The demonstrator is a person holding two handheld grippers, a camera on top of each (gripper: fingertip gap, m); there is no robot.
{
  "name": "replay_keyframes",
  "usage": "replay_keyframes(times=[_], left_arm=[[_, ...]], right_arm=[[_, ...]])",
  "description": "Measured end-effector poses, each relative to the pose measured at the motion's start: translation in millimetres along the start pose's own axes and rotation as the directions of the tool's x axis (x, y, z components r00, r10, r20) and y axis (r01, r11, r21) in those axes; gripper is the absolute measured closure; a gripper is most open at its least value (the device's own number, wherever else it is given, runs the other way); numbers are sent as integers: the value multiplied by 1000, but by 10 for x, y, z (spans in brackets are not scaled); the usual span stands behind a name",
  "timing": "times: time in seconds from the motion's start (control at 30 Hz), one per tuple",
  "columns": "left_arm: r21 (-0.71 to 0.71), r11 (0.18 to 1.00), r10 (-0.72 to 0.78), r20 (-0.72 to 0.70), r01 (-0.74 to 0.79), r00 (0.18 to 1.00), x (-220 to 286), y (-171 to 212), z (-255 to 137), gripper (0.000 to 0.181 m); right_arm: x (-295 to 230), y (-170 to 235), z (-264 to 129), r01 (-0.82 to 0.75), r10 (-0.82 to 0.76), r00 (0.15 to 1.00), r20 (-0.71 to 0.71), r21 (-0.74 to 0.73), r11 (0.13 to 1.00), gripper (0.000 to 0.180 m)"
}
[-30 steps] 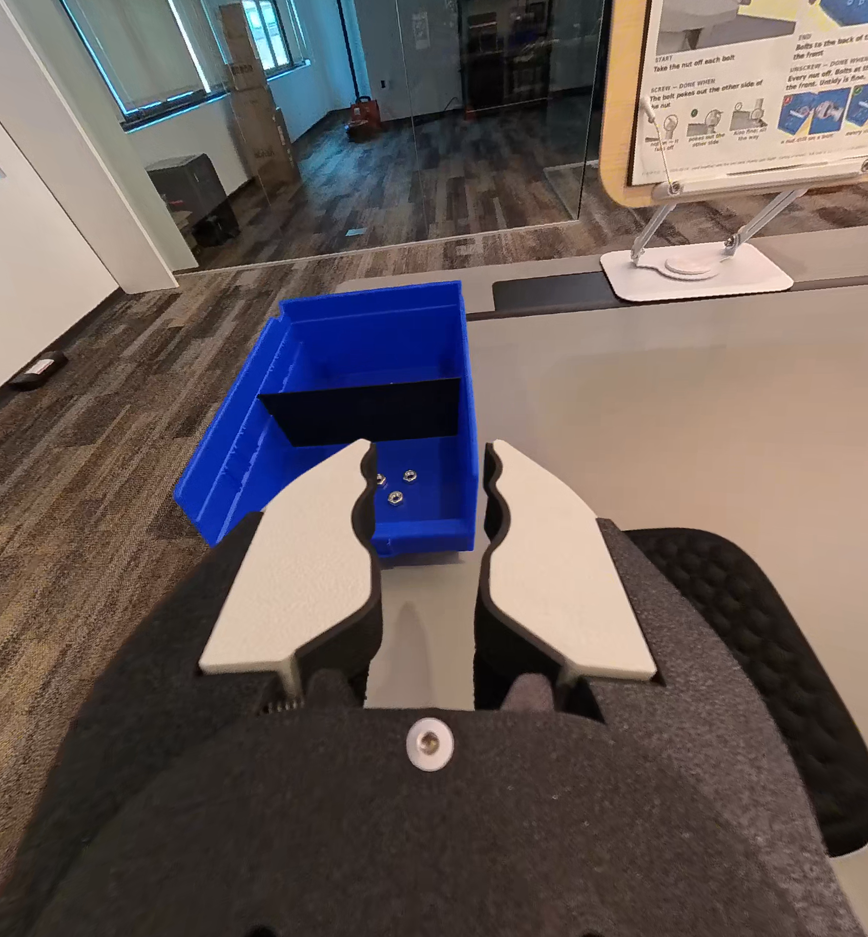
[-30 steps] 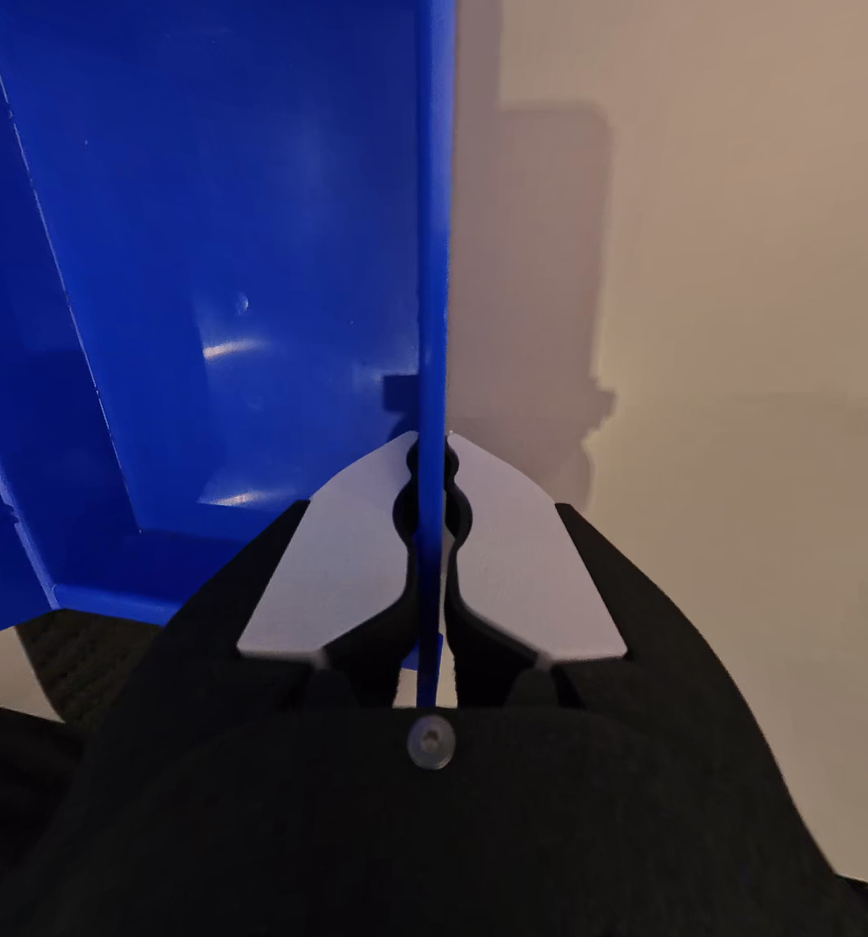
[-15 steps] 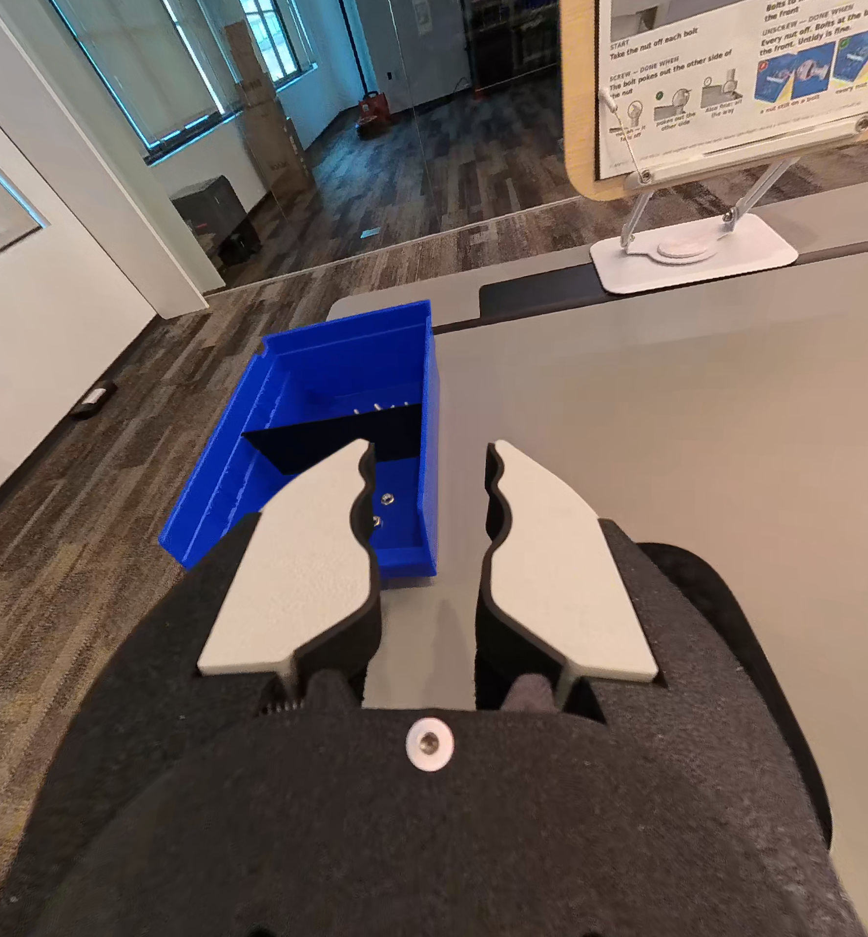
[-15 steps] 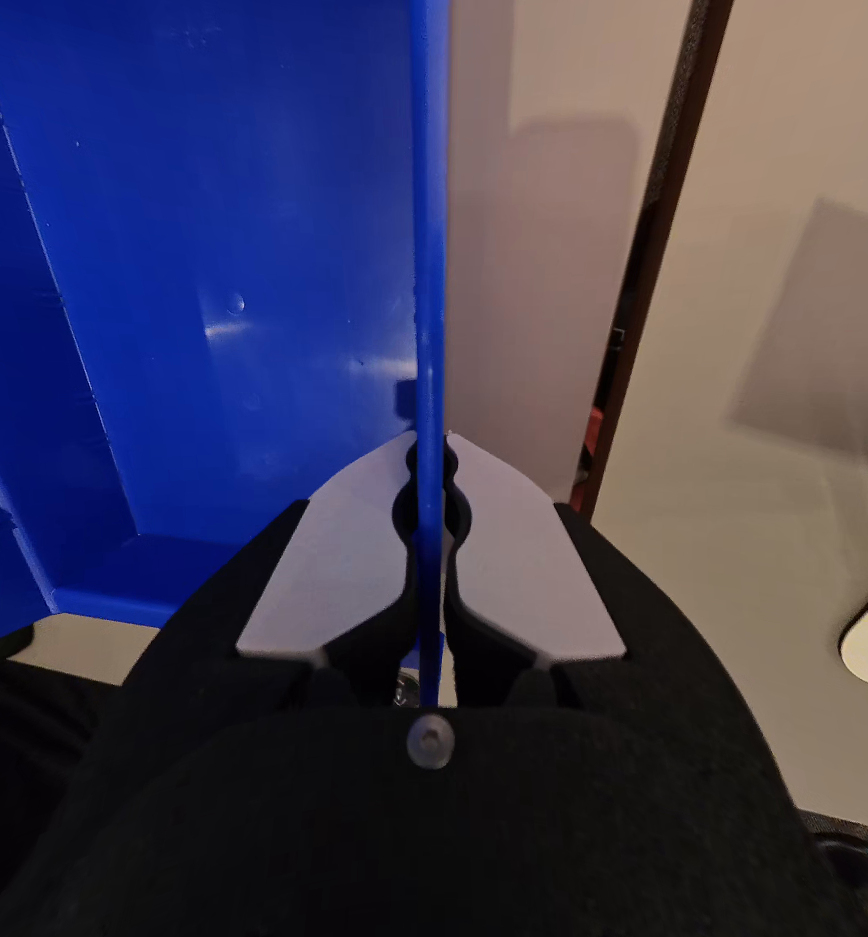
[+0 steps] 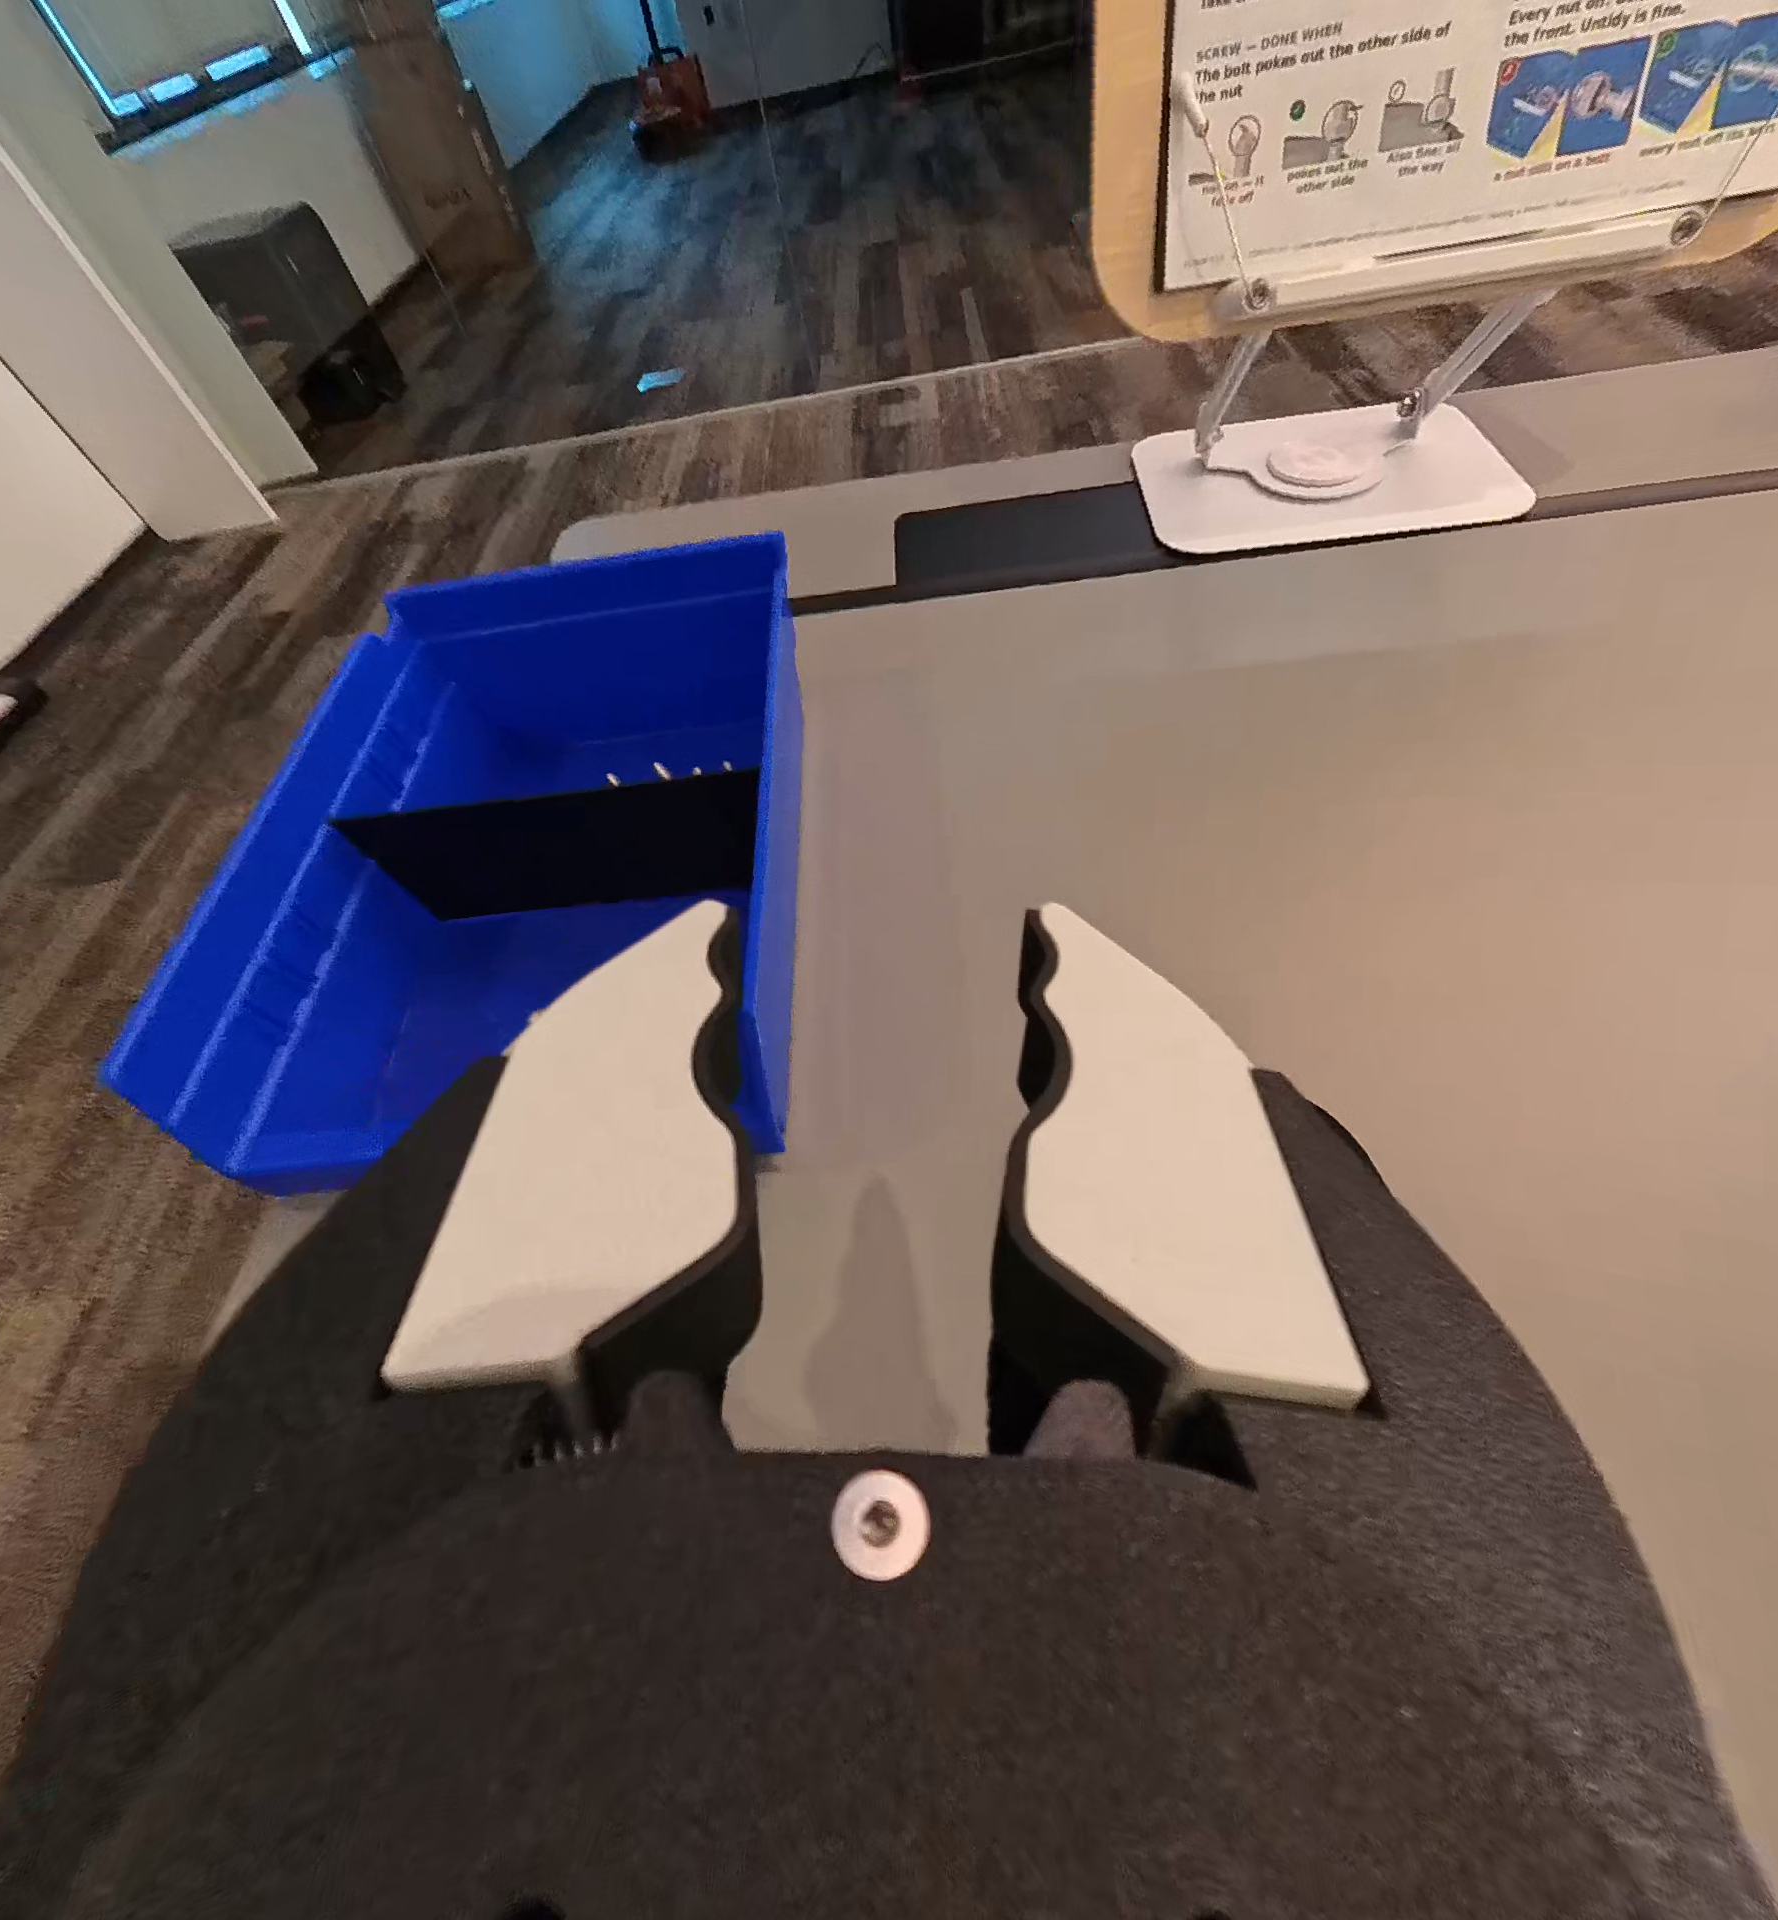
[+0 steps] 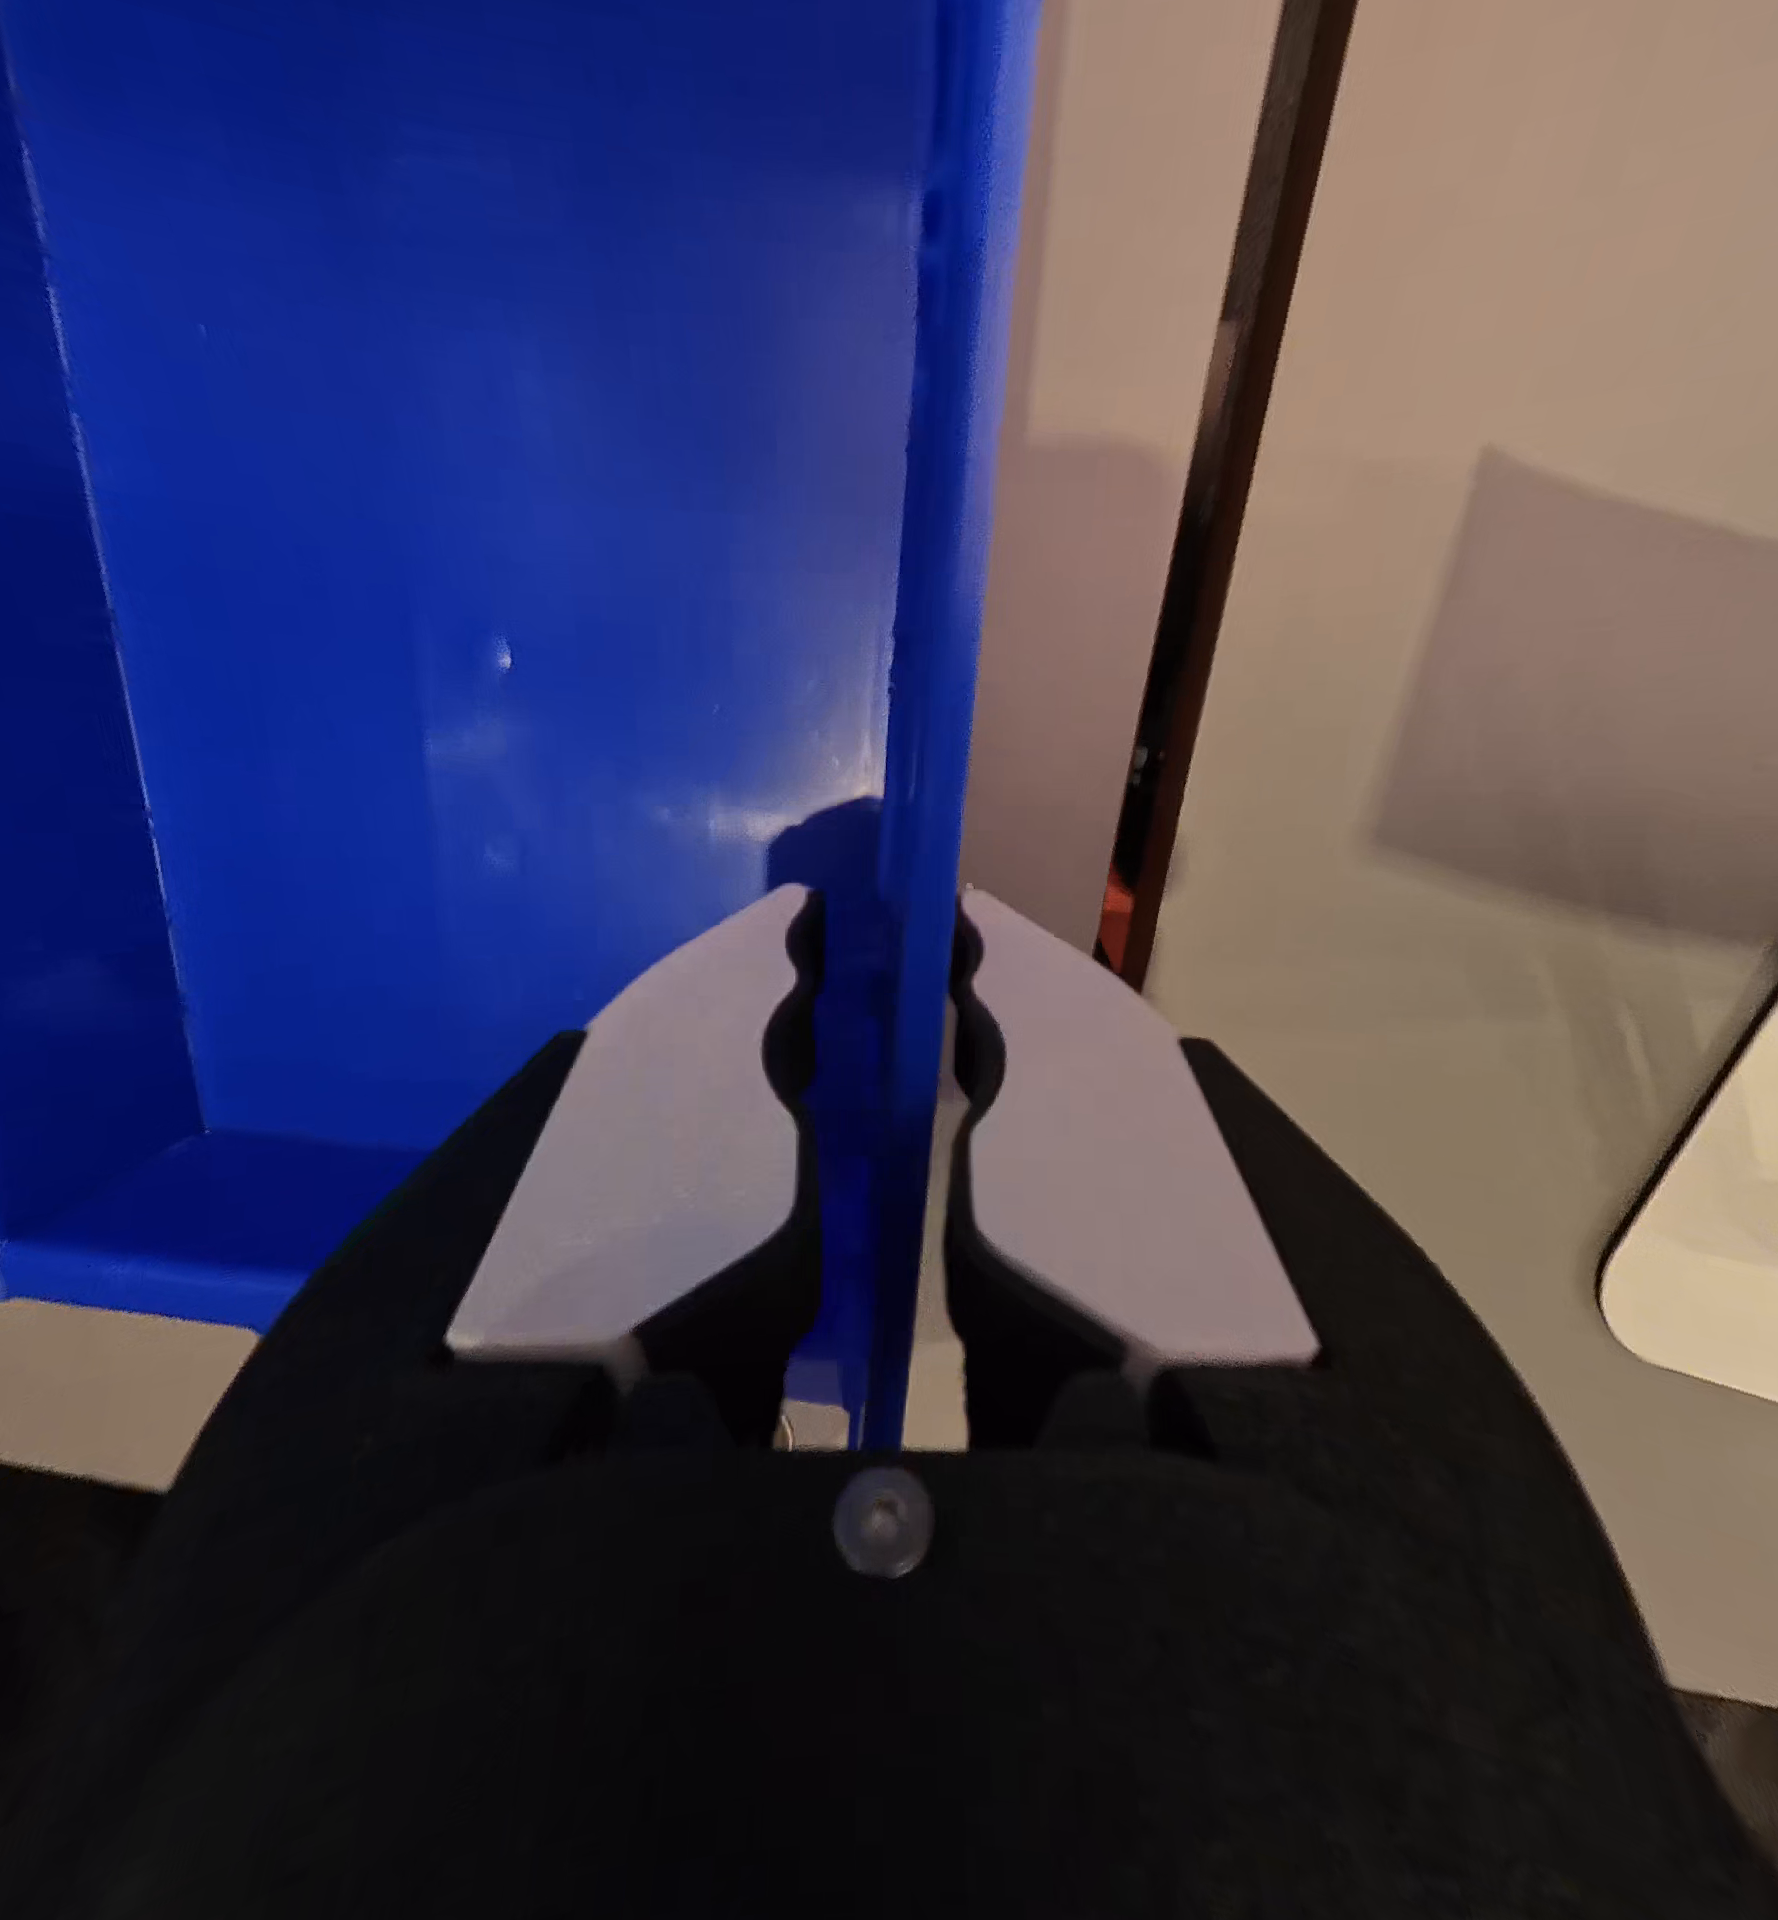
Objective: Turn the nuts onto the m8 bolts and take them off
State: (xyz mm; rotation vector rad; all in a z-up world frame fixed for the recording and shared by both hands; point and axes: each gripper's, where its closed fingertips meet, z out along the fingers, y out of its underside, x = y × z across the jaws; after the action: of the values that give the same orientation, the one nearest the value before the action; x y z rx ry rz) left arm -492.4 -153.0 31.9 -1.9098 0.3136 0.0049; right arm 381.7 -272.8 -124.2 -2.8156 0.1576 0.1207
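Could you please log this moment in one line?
left gripper: open, above table | right gripper: fingers astride bin wall, grip unclear | bolts: behind divider

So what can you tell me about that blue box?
The blue plastic bin is open-topped and glossy, with ribbed side walls. A black divider splits it into two compartments, and thin metal tips, probably the bolts, poke up behind the divider. It sits at the grey table's left corner, partly overhanging the edge. The right tongs straddle one side wall, loosely, with small gaps; the left tongs are open beside it, empty.
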Motion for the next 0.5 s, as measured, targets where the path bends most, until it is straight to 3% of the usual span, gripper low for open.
replay_keyframes(times=[0.17,0.27,0.37,0.5], left_arm=[[-47,993,-112,-76,109,991,-166,231,63,124],[-67,994,-91,-25,89,996,-576,132,47,123],[-91,996,2,42,2,999,-994,-270,-31,113],[-16,998,59,24,-59,998,-1130,-1225,-50,97]], right_arm=[[123,-144,-298,-15,41,992,-120,212,977,125],[172,-170,-654,-10,80,975,-206,322,947,112],[65,-248,-1159,-4,120,959,-255,413,911,105],[-435,-656,-2038,42,156,951,-267,609,792,104]])
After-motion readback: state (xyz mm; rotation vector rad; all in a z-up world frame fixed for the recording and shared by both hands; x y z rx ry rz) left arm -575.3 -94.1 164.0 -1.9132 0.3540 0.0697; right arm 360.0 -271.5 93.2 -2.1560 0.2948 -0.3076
